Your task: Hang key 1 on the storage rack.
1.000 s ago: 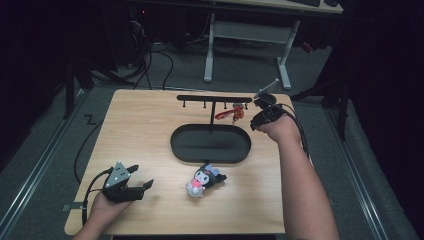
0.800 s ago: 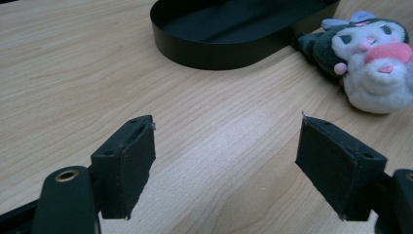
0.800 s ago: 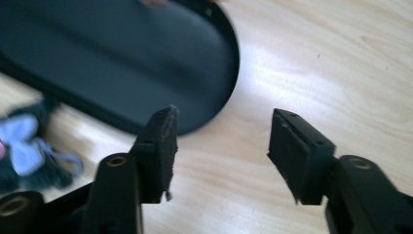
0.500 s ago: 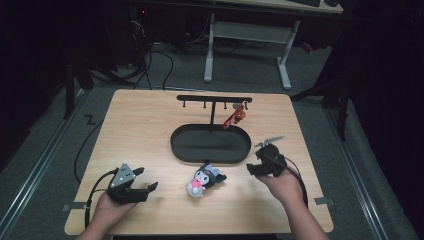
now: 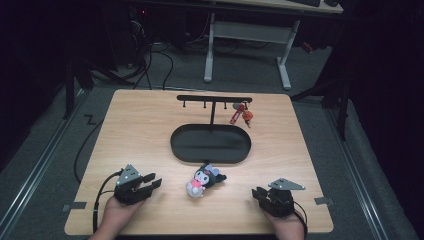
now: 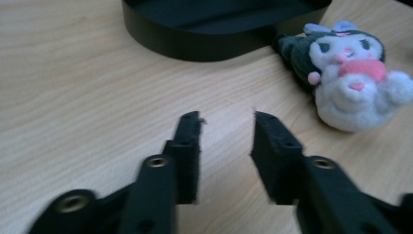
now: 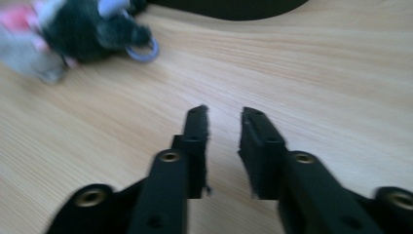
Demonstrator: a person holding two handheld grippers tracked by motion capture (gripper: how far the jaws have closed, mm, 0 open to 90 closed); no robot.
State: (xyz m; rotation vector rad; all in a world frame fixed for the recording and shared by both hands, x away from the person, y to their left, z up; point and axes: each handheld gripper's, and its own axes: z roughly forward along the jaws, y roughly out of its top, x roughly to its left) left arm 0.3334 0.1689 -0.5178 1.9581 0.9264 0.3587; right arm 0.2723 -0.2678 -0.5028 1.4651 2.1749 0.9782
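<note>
At the bottom left of the high view, the left claw [image 5: 151, 184] has just been closing, a small gap left, nothing inside. At the bottom right, the right claw [image 5: 258, 194] is nearly shut and empty. Between them, mid-frame, lies the plush toy [image 5: 204, 180] on the tabletop [image 5: 140, 135]. Above it sits the black tray [image 5: 210, 144].

Both hands sit low at the near edge of the table, one at each corner. The left gripper [image 5: 148, 185] lies nearly level, jaws pointing forward and inward; they have just been closing, a narrow gap shows between them [image 6: 226, 141] and nothing is in it. The right gripper [image 5: 260, 194] rests low too, jaws aimed inward to the left, drawn almost together [image 7: 224, 131], with nothing between them.
</note>
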